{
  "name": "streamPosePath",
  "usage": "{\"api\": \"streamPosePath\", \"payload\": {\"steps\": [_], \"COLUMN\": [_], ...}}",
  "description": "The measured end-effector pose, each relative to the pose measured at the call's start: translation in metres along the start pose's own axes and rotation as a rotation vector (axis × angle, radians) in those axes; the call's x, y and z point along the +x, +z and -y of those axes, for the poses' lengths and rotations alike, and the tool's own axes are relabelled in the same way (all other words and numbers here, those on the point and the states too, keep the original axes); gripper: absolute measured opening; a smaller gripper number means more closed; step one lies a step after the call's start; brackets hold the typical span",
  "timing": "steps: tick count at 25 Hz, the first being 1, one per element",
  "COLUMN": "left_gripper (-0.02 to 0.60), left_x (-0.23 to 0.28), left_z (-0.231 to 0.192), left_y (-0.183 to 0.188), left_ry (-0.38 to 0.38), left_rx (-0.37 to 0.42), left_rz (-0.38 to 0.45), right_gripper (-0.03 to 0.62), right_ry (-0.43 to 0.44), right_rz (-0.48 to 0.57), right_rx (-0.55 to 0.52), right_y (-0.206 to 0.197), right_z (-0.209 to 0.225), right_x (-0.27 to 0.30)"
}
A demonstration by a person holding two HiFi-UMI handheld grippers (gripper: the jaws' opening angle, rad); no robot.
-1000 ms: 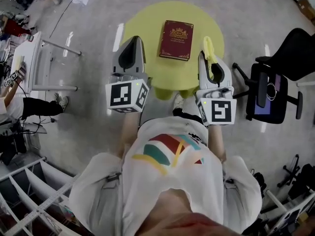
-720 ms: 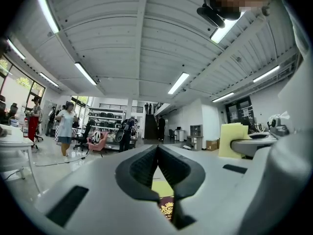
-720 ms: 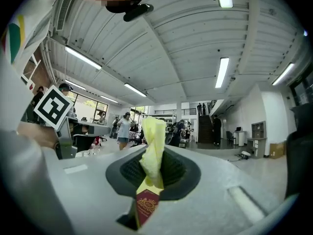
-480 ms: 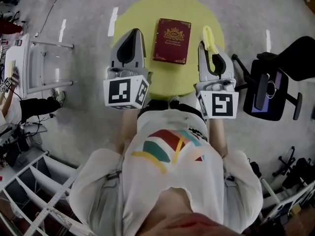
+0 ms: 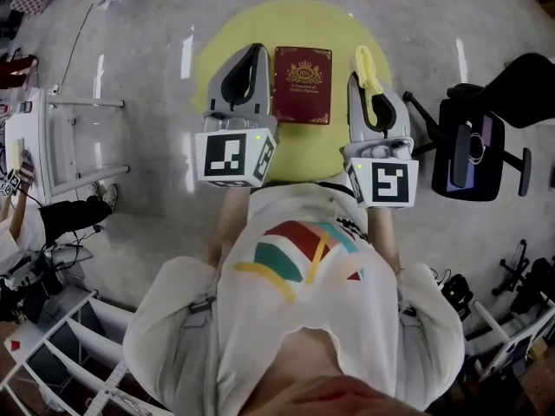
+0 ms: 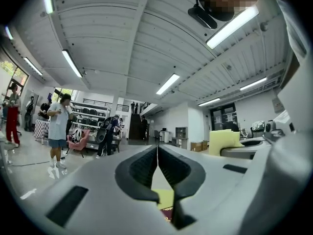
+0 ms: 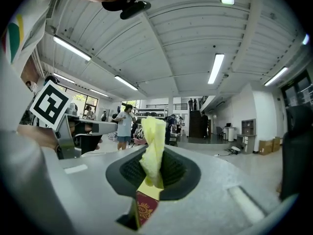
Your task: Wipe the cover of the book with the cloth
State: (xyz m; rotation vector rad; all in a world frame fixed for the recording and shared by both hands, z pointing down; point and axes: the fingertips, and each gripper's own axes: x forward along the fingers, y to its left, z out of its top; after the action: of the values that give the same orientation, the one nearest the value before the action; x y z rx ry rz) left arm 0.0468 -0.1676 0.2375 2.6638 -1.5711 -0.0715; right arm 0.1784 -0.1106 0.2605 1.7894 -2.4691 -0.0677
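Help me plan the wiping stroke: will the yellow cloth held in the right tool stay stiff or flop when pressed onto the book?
Probably floppy: the cloth twists and creases where it leaves the right tool. Likely light, since a pinch at one end holds it up. It would probably drape over the book.

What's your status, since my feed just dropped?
Left gripper shut, empty, left of book. Right gripper shut on yellow cloth, right of book. Book flat on yellow table, cover up. Nothing in the way.

left hand-held gripper [image 5: 254, 52] jaws together, right hand-held gripper [image 5: 364, 89] clamped on cloth [image 5: 367, 66].
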Motion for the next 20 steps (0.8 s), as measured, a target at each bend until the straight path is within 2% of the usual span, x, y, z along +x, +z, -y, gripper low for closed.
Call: {"api": "streamPosePath", "payload": {"steps": [9,11,16,20], "left_gripper": [0.027,0.165,0.174,0.173], "left_x": [0.005,0.008,0.013,0.017], "left_z": [-0.020,-0.021,-0.025,-0.026], "left_y": [-0.002,-0.016,-0.064,-0.117], "left_ry": [-0.011,-0.041,-0.057,-0.068], "left_rx": [-0.044,-0.077,-0.129,-0.161], "left_rz": [0.001,-0.051,-0.189,-0.319], "right_gripper": [0.029,0.029,0.029,0.029], "right_ry": [-0.019,-0.025,-0.039,-0.051], "right_rz": [-0.010,-0.017,-0.035,-0.046], "right_rx": [0.002,0.003,0.009,0.003], "right_y": [0.000,-0.003,-0.009,-0.011], "right_z": [-0.012,-0.013,-0.017,-0.020], "right_x": [0.014,0.014,0.010,0.008]}}
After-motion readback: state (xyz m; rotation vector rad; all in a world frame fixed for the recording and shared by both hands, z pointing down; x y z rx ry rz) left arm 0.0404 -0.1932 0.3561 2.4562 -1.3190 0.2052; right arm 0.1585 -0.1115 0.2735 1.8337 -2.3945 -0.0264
